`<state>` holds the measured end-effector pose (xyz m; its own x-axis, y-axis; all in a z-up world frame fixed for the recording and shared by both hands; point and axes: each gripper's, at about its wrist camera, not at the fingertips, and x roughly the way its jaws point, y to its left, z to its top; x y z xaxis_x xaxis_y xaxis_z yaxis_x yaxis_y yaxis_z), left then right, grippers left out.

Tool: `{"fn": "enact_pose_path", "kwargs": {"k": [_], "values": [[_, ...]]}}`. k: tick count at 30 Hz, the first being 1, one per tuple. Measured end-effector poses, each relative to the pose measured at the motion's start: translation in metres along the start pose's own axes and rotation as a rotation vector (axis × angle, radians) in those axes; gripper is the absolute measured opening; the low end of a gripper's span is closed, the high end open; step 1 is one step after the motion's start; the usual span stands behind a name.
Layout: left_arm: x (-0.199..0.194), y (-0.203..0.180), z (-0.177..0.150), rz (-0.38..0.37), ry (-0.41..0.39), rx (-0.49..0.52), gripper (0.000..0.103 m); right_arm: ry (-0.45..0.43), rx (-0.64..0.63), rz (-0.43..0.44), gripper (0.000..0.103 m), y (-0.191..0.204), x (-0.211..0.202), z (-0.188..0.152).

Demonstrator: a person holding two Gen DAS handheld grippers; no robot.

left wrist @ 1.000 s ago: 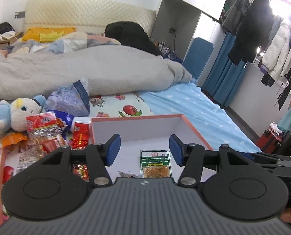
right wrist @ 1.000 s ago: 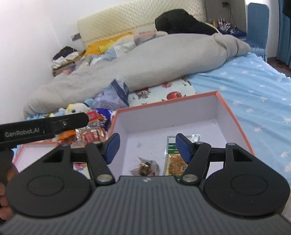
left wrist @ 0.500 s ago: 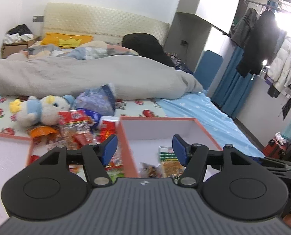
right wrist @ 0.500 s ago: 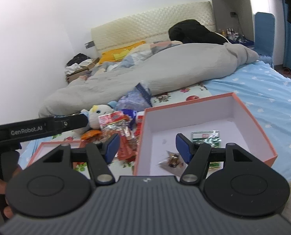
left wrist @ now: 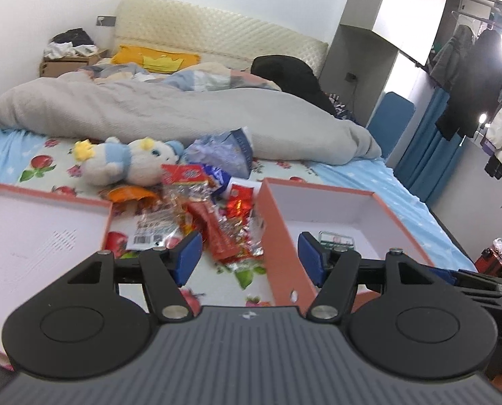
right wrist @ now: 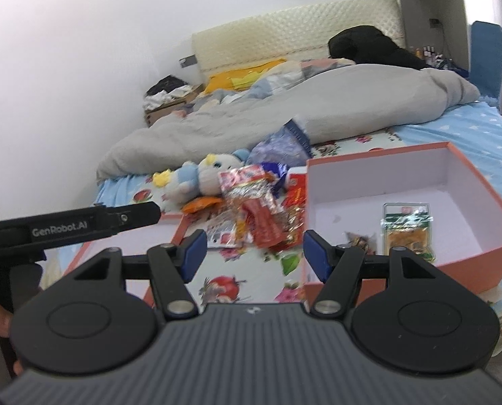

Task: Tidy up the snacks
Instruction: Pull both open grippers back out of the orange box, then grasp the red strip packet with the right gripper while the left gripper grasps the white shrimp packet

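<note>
A pile of snack packets (left wrist: pixel 214 219) lies on the bed between an orange box (left wrist: pixel 335 216) on the right and its flat lid (left wrist: pixel 41 233) on the left. The pile (right wrist: pixel 257 212) and the box (right wrist: pixel 453 182) also show in the right wrist view. The box holds a green packet (right wrist: pixel 407 227) and a small brown snack (right wrist: pixel 360 239). My left gripper (left wrist: pixel 249 256) is open and empty, above the pile's near edge and the box's left wall. My right gripper (right wrist: pixel 252 253) is open and empty, just before the pile.
A blue and white plush toy (left wrist: pixel 129 163) and a blue-grey bag (left wrist: pixel 220 152) lie behind the pile. A grey duvet (left wrist: pixel 170 114) covers the far half of the bed. Clothes hang on a rack (left wrist: pixel 480 71) at the right. The left gripper's body (right wrist: pixel 68 226) shows at the left in the right wrist view.
Both grippers have moved left and back from over the box towards the snack pile. The lid has come into view. Both stayed open and empty.
</note>
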<state>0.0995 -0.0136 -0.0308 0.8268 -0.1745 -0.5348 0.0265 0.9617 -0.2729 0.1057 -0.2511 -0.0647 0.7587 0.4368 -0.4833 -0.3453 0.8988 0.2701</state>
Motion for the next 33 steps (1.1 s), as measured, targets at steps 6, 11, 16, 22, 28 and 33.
{"fn": "enact_pose_path", "kwargs": {"k": [6,11,16,22,28,33], "values": [[-0.011,0.018,-0.027,0.031,0.000,-0.022,0.068,0.028,-0.029,0.026,0.065,0.015,0.001,-0.020],[-0.009,0.028,-0.043,0.042,0.035,-0.033,0.068,0.064,-0.033,0.031,0.065,0.022,0.008,-0.033],[0.007,0.036,-0.053,0.042,0.072,-0.054,0.068,0.091,-0.033,0.022,0.065,0.023,0.017,-0.037],[0.036,0.052,-0.051,0.048,0.103,-0.077,0.068,0.105,-0.031,0.006,0.065,0.021,0.036,-0.034],[0.064,0.065,-0.039,0.075,0.102,-0.064,0.068,0.111,-0.041,-0.004,0.065,0.019,0.059,-0.028],[0.090,0.079,-0.034,0.095,0.119,-0.066,0.068,0.130,-0.049,0.004,0.065,0.018,0.085,-0.025]]}}
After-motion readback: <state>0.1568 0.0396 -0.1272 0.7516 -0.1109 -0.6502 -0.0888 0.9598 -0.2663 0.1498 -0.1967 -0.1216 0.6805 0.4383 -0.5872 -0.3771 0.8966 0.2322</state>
